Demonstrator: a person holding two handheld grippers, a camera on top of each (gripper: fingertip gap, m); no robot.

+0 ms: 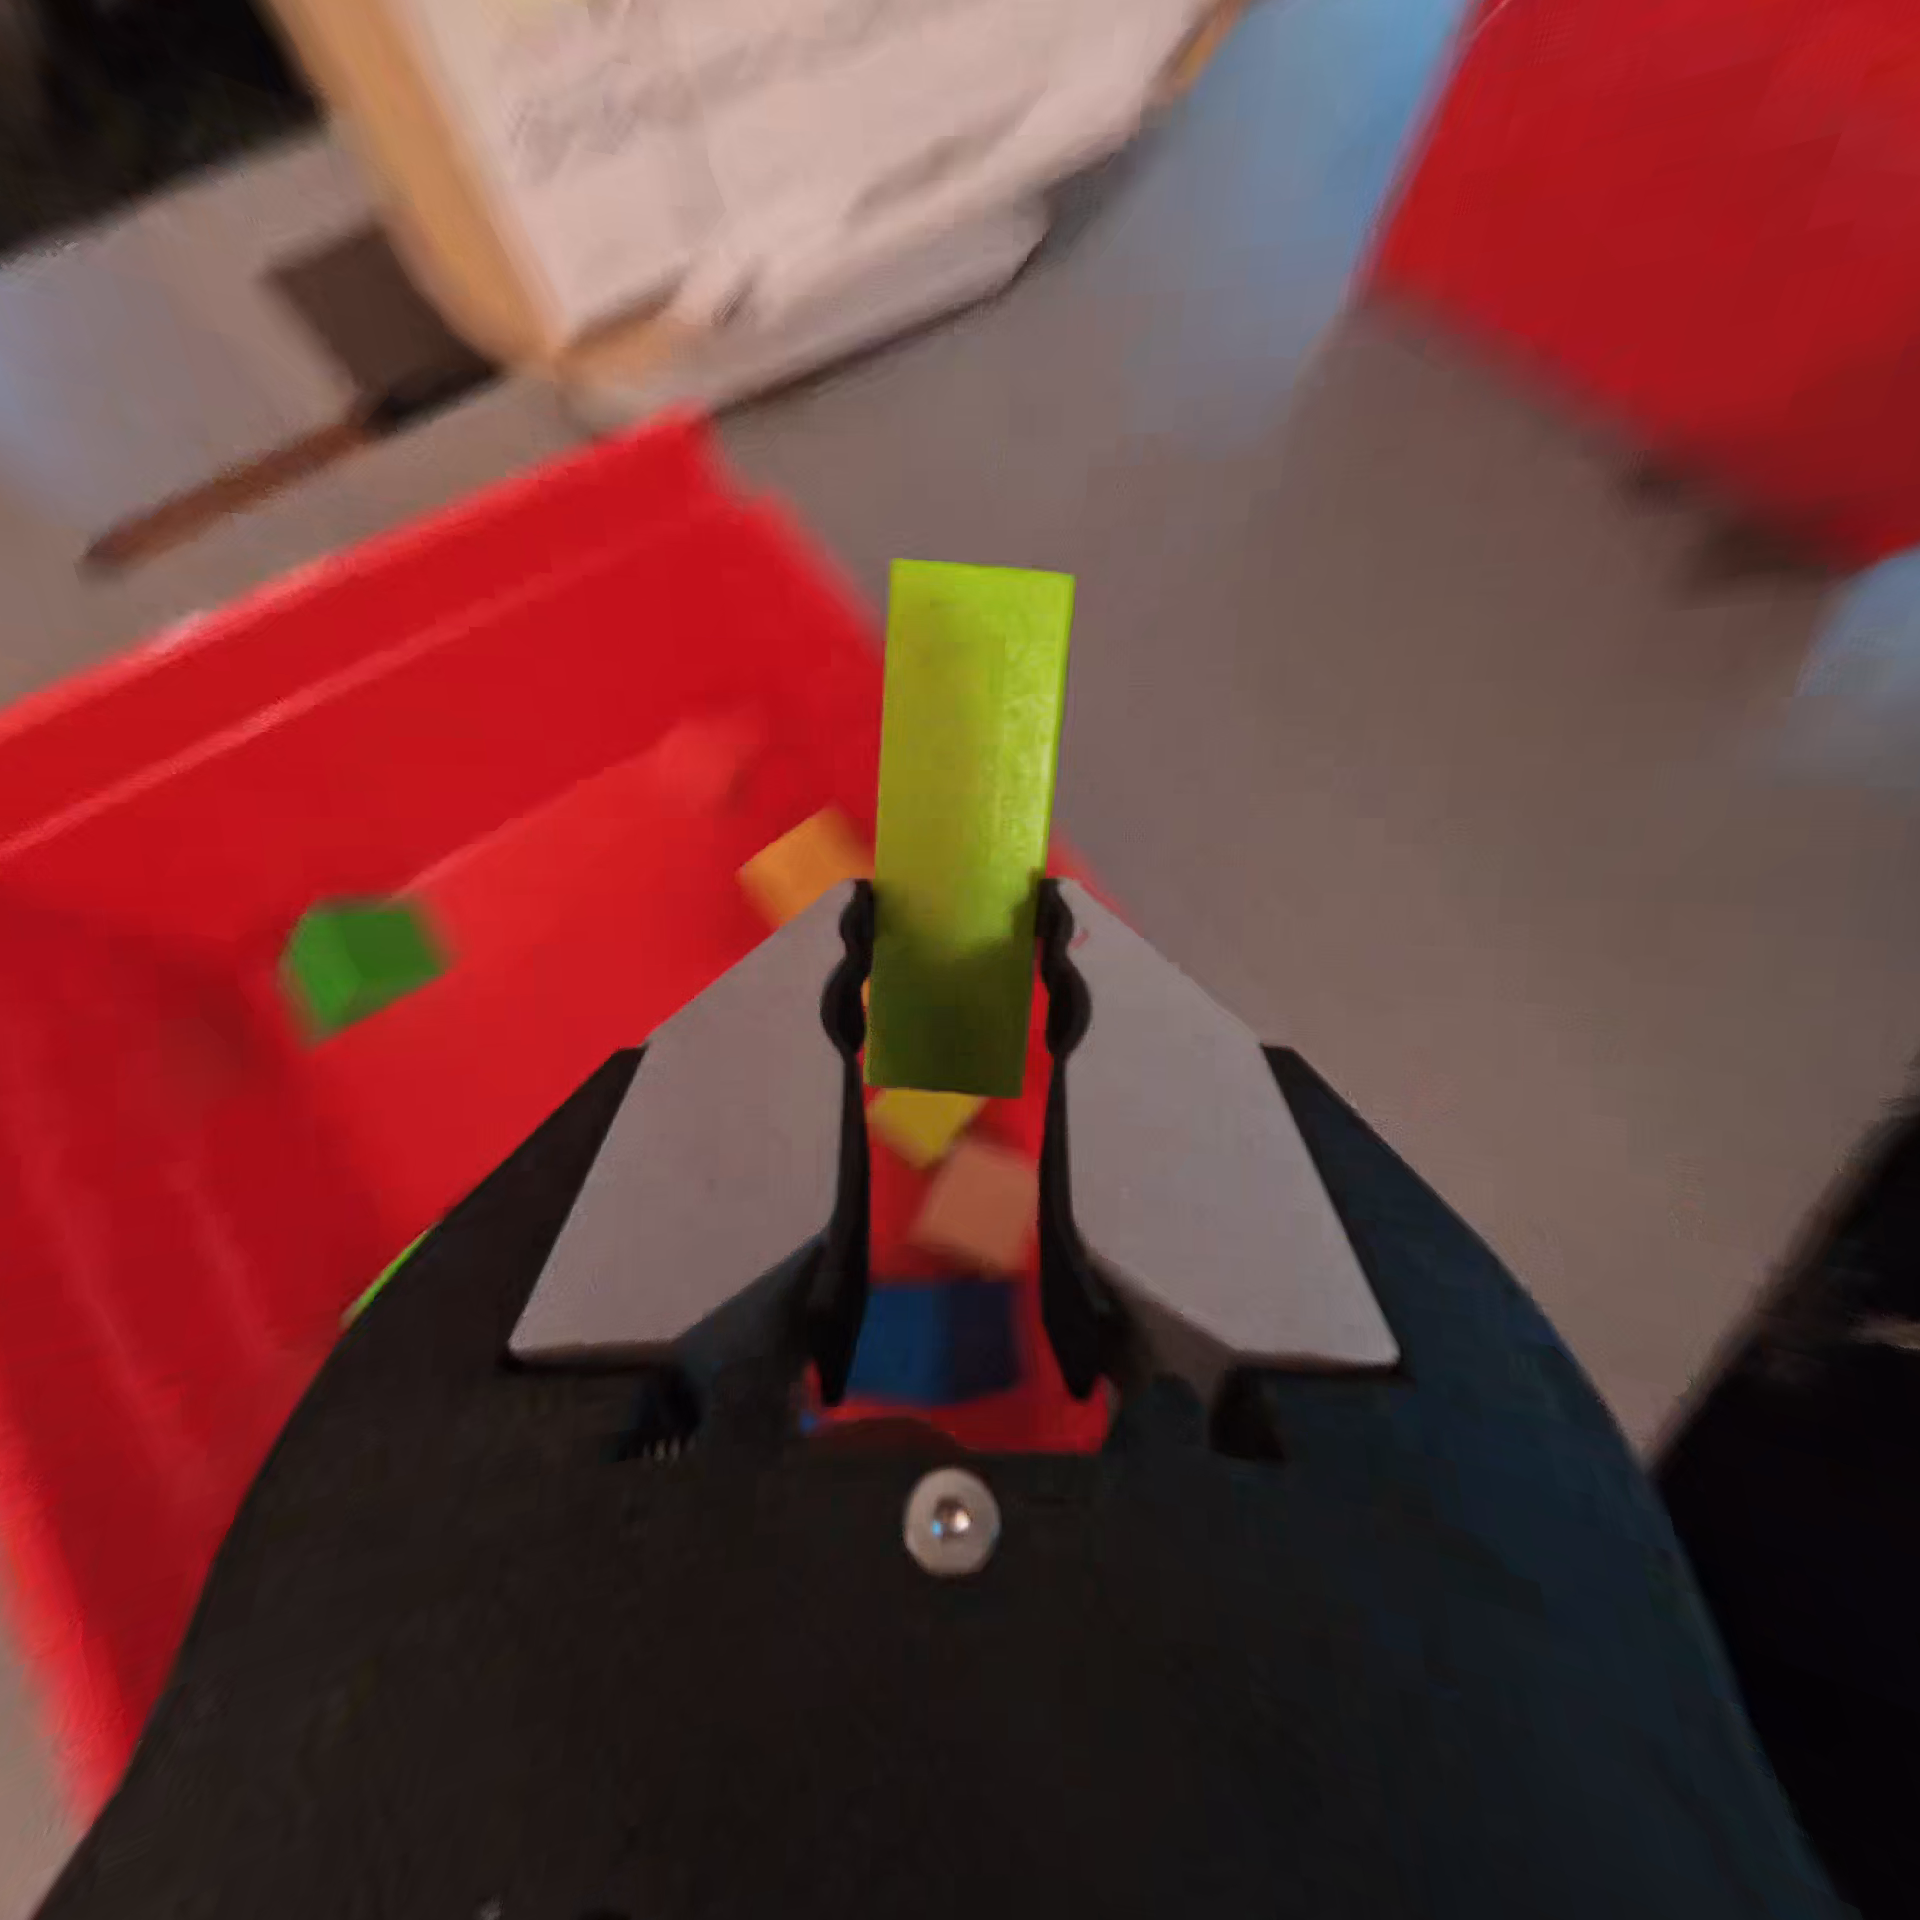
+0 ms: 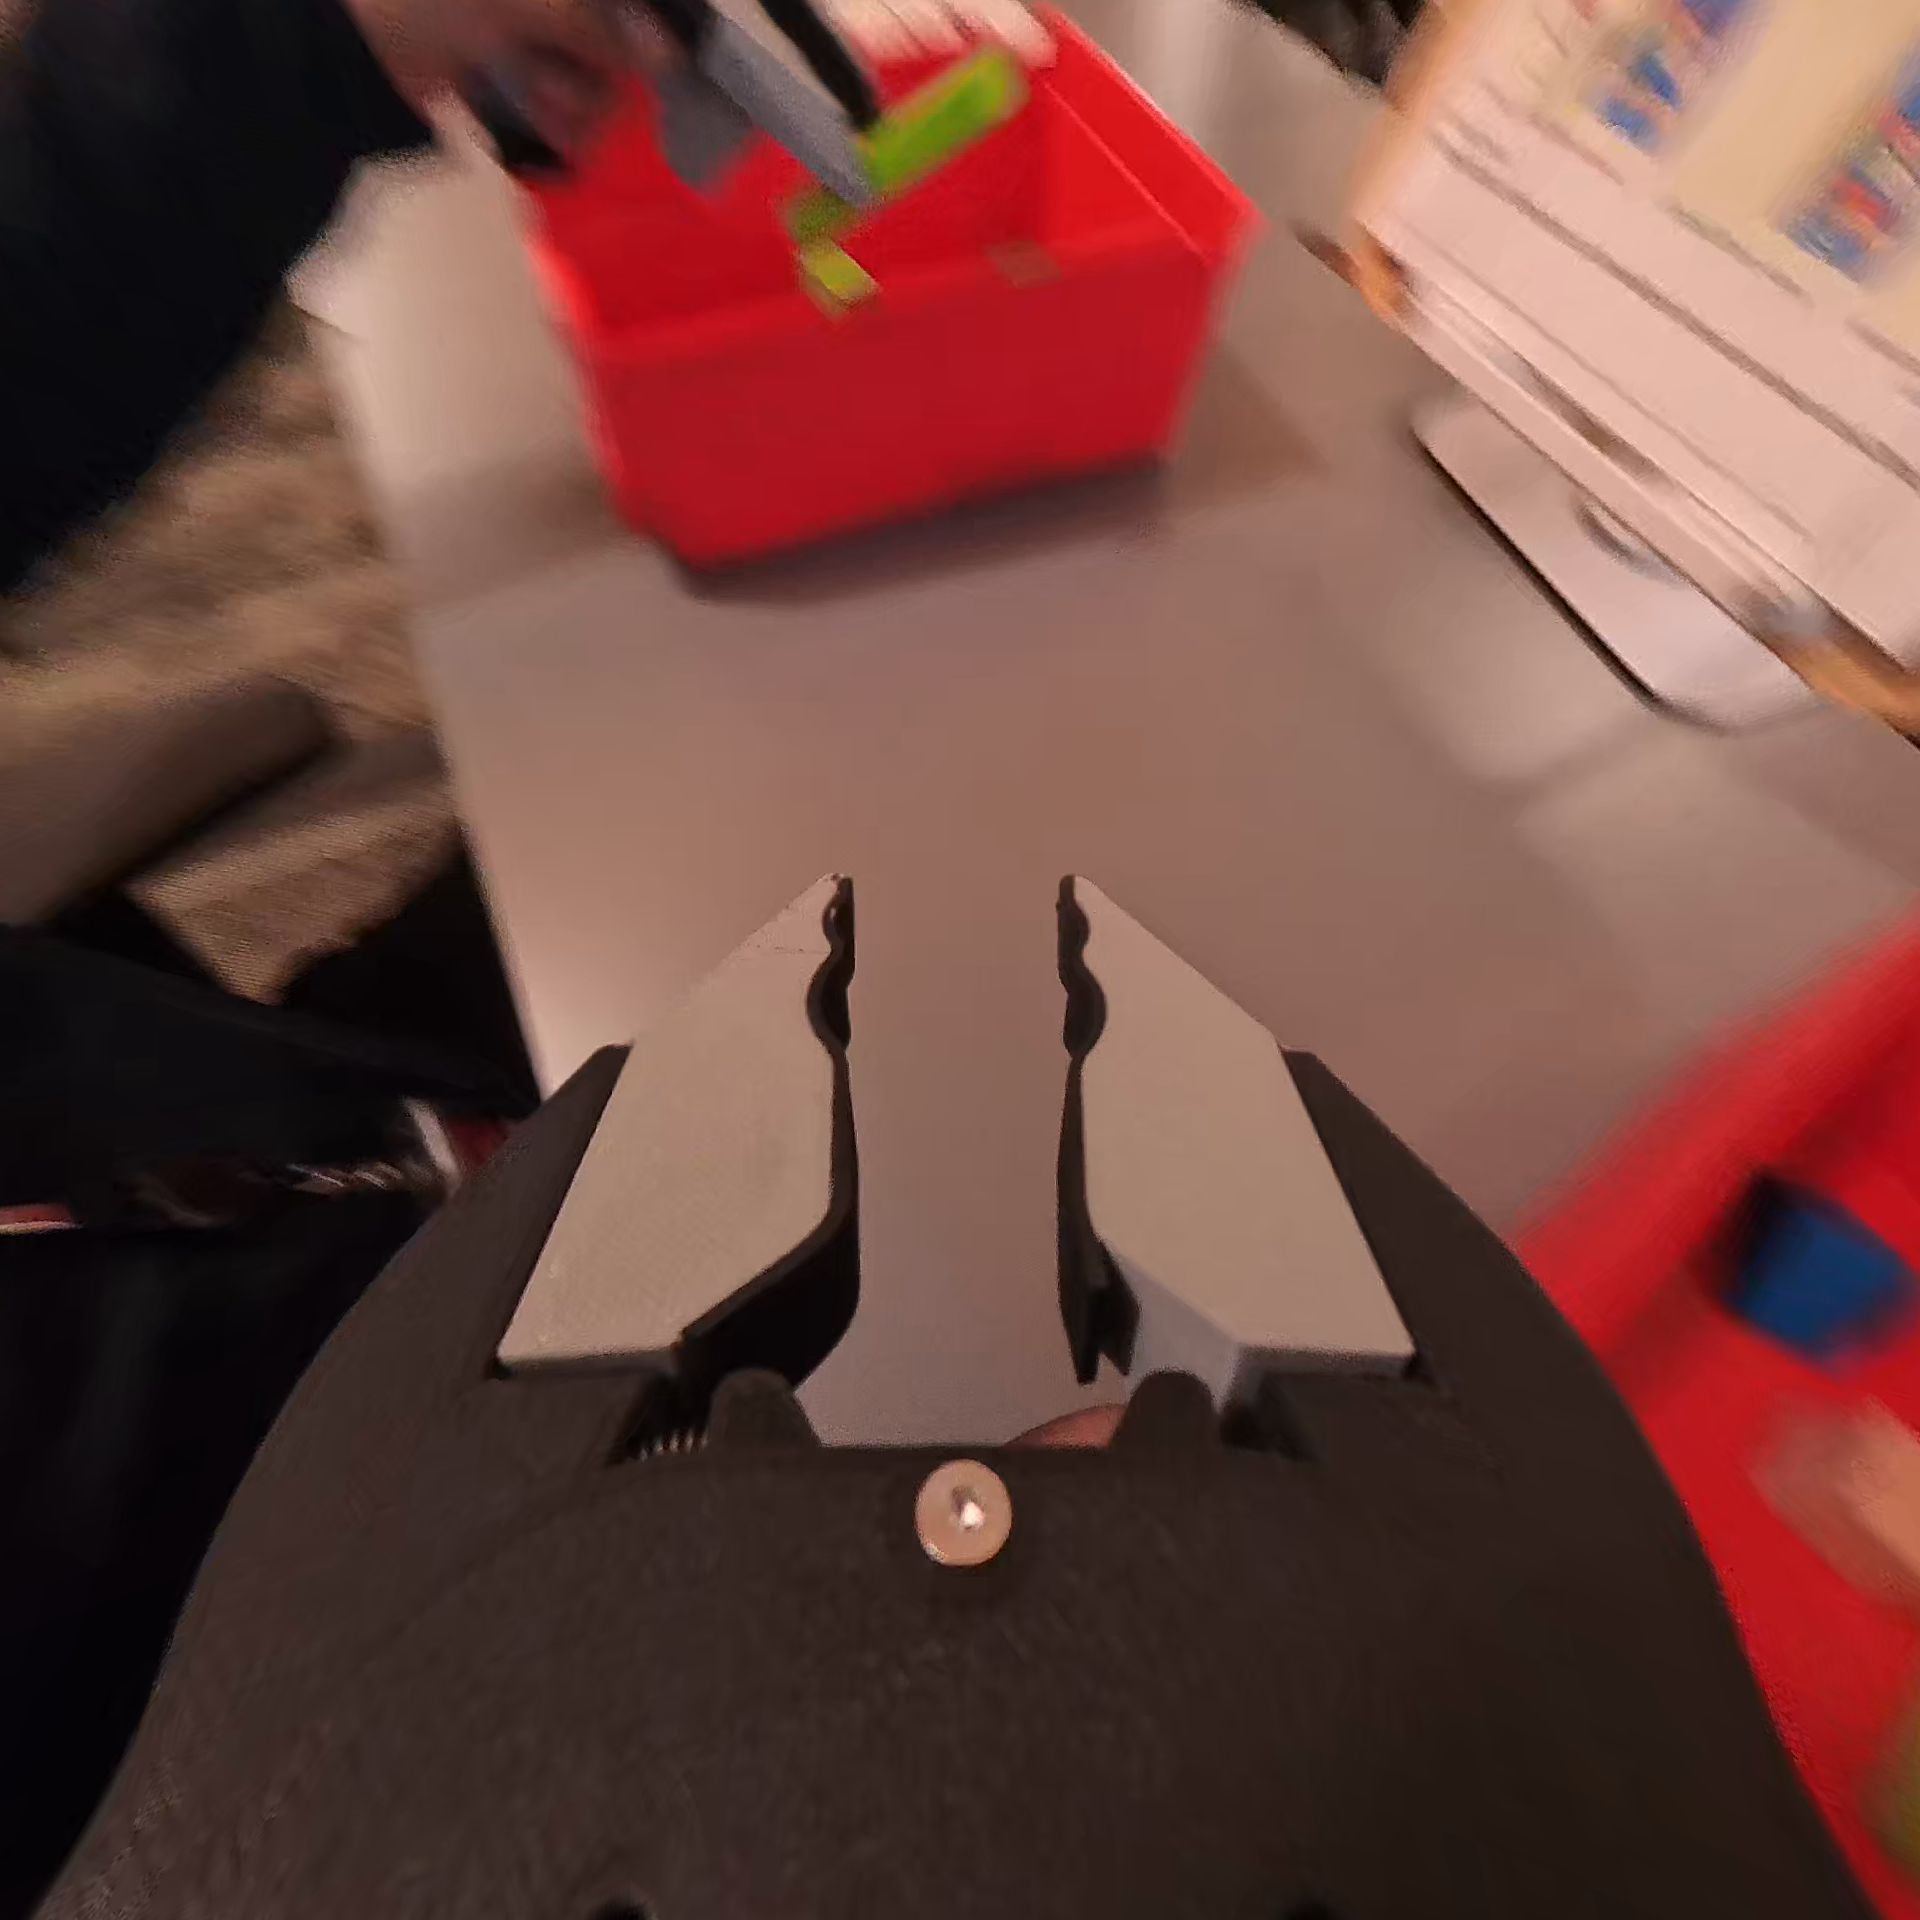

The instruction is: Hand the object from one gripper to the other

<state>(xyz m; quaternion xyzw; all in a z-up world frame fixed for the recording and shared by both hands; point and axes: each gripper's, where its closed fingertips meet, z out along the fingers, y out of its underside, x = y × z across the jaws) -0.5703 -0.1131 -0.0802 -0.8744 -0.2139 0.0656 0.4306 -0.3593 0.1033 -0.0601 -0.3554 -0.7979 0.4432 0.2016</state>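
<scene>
One lime-green flat block (image 1: 971, 821) sits clamped in the left tool (image 1: 953, 935), both black pads pressed against its narrow side edges near its lower end. Its long axis runs along the fingers, so in the left wrist view it stands nearly upright and points away from the camera, most of its length reaching past the fingertips. In the right wrist view the same block (image 2: 914, 145) appears far off and blurred, slanting from lower left to upper right above a red bin (image 2: 894, 416) on the grey table (image 2: 1039, 727).

Beneath the held block the left wrist view looks down into a red bin (image 1: 312, 790) holding loose blocks: a green one (image 1: 358, 961), an orange one (image 1: 800, 868), a yellow one (image 1: 920, 1127), a tan one (image 1: 977, 1210) and a blue one (image 1: 935, 1340).

The right tool (image 2: 956, 914) hovers over bare table with its fingers parted and nothing between them; it is well apart from the left tool
</scene>
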